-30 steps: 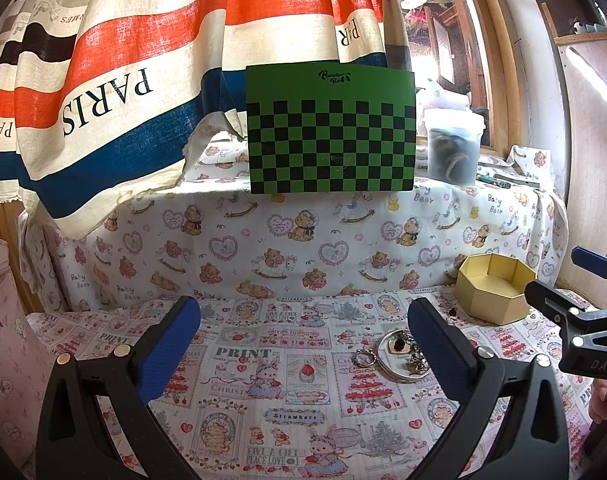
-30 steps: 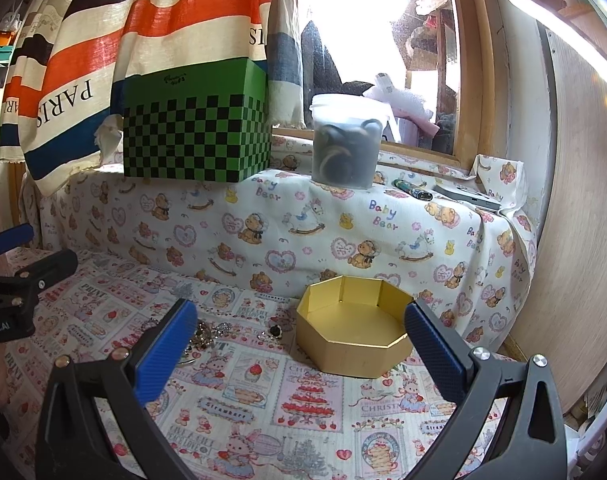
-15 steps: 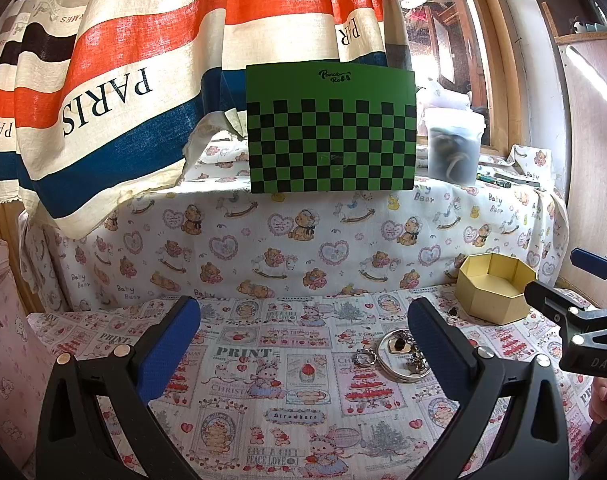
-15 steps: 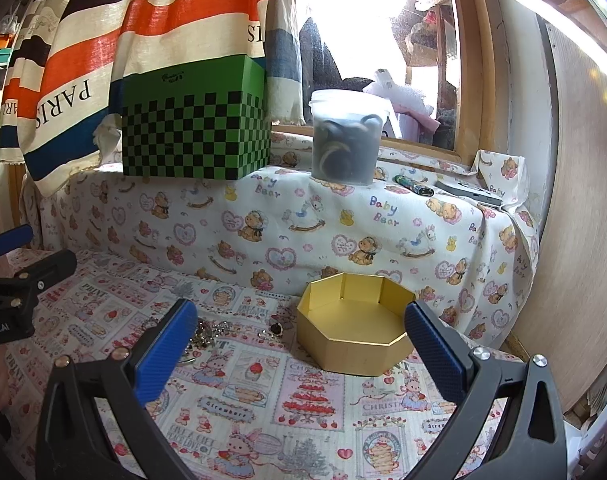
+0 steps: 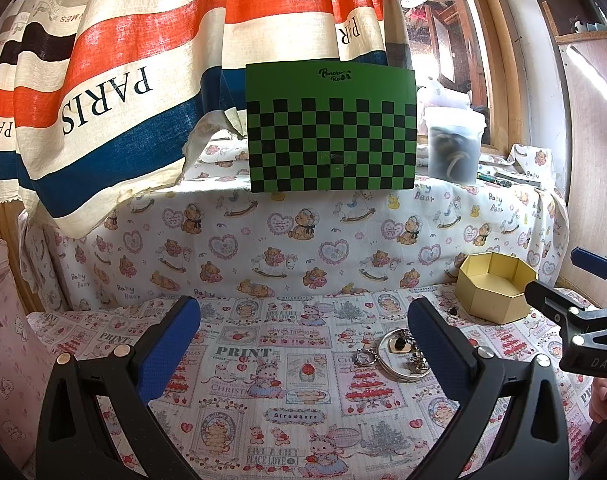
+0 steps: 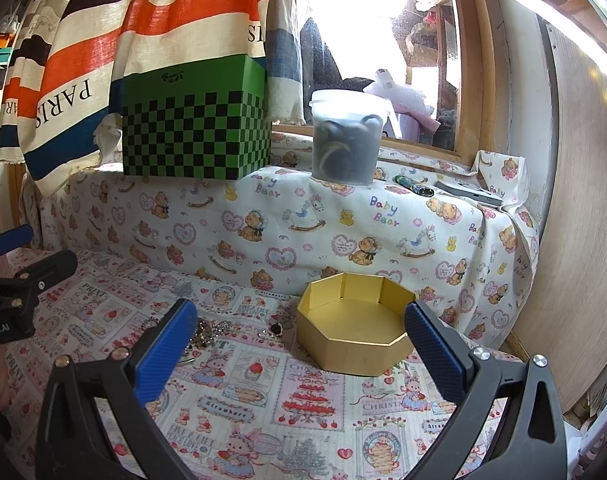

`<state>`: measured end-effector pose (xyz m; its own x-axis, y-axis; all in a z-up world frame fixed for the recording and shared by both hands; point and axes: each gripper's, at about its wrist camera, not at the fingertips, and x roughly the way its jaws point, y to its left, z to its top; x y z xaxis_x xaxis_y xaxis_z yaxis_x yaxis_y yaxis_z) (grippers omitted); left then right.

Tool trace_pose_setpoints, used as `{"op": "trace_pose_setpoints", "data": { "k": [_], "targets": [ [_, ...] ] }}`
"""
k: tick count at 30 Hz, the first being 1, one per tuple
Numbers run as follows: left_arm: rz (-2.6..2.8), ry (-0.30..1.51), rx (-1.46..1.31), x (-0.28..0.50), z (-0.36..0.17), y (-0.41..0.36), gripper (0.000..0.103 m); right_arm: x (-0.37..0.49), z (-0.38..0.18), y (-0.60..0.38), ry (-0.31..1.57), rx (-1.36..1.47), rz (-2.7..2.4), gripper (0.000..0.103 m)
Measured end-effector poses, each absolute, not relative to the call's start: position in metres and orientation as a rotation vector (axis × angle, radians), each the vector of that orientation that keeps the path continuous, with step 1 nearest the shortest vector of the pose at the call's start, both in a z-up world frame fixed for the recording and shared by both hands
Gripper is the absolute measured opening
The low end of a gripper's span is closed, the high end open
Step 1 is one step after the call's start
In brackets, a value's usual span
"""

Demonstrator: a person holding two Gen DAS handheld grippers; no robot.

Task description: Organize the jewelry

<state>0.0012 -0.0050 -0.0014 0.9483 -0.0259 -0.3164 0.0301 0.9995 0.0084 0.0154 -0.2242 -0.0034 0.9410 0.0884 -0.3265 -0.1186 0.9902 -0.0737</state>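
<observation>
An empty gold octagonal box (image 5: 493,292) (image 6: 353,334) stands open on the printed cloth, at the right. A pile of jewelry with a silver bangle (image 5: 399,354) and a small ring (image 5: 365,357) lies left of it; in the right wrist view the pile (image 6: 207,330) is partly hidden behind my left finger. A small dark piece (image 6: 278,328) lies between pile and box. My left gripper (image 5: 303,344) is open and empty, above the cloth short of the pile. My right gripper (image 6: 299,348) is open and empty, short of the box; it also shows in the left wrist view (image 5: 575,304).
A raised ledge draped in bear-print cloth (image 6: 343,216) runs behind. On it stand a green checkered box (image 5: 331,132) and a lidded plastic tub (image 6: 349,136). A striped "PARIS" curtain (image 5: 103,92) hangs left. A wooden panel (image 6: 575,240) closes the right side.
The right wrist view has shifted slightly toward the gold box. The left gripper has barely moved. Both stay open.
</observation>
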Motion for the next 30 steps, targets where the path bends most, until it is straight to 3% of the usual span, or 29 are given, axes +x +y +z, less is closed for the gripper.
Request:
{"op": "trace_pose_setpoints", "data": {
  "k": [30],
  "targets": [
    [0.015,0.412,-0.015,0.015,-0.007,0.002,0.103,0.027,-0.005,-0.241,0.394,0.0,0.064,0.103]
  ]
}}
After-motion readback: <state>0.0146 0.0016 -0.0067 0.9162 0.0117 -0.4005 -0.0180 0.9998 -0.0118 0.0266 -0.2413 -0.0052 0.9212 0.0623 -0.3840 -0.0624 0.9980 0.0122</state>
